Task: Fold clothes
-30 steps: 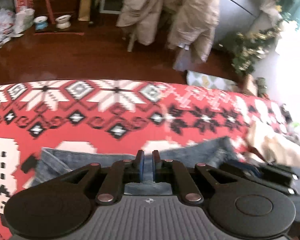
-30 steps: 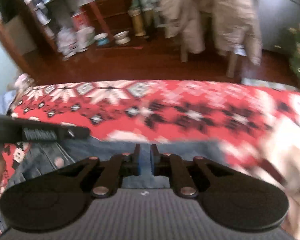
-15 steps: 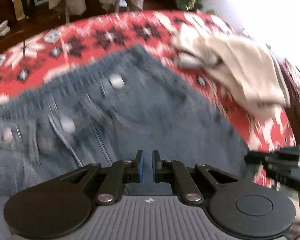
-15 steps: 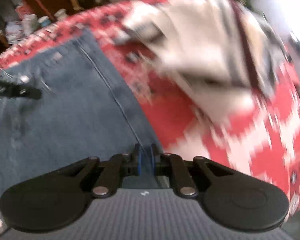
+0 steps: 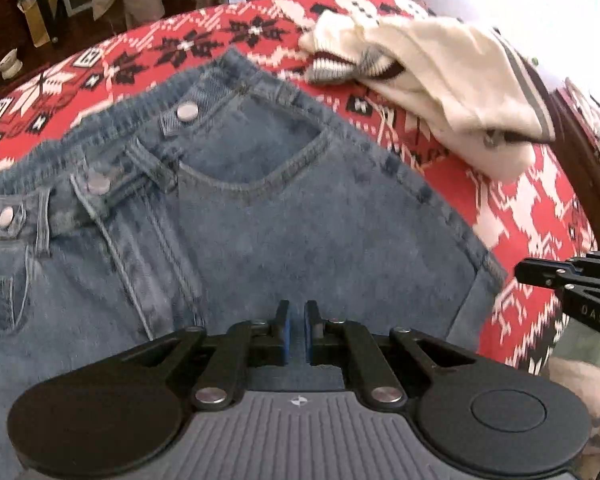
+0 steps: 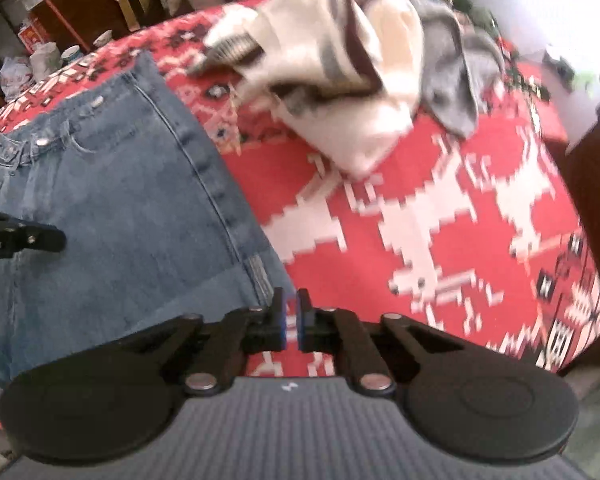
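jeans (image 5: 260,208): you see faded mid-blue denim, stitching a paler blue, with round silver-metal buttons at the waistband
blanket (image 6: 400,216): under them you have bright red knit cloth with white blocky figures, white snowflake shapes and black diamond motifs
sweater (image 5: 440,76): you see a cream knit, cuffs ribbed in dark maroon and white, with a grey band and a thin maroon line along one edge
left gripper (image 5: 296,332): your fingers are black with blue pads, on a grey ribbed body
right gripper (image 6: 290,322): same for you here, black fingers, blue pads, grey ribbed body
floor (image 5: 4,92): dark reddish-brown
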`<state>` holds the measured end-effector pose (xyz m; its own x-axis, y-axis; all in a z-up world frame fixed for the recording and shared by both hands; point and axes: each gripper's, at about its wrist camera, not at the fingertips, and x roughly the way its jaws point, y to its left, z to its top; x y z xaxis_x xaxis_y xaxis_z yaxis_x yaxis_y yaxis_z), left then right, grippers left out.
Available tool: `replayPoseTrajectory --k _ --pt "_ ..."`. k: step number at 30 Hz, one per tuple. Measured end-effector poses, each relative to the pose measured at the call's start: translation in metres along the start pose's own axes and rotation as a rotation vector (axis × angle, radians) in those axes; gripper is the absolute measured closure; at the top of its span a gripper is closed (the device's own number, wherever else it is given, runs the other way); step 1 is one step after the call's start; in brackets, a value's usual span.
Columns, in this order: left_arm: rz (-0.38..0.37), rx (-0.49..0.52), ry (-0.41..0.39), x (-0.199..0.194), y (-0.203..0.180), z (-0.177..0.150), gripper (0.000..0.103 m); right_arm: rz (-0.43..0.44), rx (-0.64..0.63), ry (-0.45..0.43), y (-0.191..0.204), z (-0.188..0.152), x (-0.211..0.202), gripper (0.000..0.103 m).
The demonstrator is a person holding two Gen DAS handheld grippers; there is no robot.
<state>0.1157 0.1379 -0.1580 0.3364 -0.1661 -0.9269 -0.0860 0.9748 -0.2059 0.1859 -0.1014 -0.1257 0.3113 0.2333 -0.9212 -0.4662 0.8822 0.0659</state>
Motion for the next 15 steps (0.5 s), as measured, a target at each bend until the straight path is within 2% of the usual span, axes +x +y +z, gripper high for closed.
replayPoseTrajectory --k 7,15 --pt "-0.011 -0.042 -0.068 0.013 0.011 0.051 0.099 0.103 0.005 -0.083 0.039 0.058 0.035 0.099" --pt "-0.010 -0.108 -0.132 0.032 0.038 0.109 0.100 0.227 -0.083 -0.170 0.092 0.147 0.082 0.099"
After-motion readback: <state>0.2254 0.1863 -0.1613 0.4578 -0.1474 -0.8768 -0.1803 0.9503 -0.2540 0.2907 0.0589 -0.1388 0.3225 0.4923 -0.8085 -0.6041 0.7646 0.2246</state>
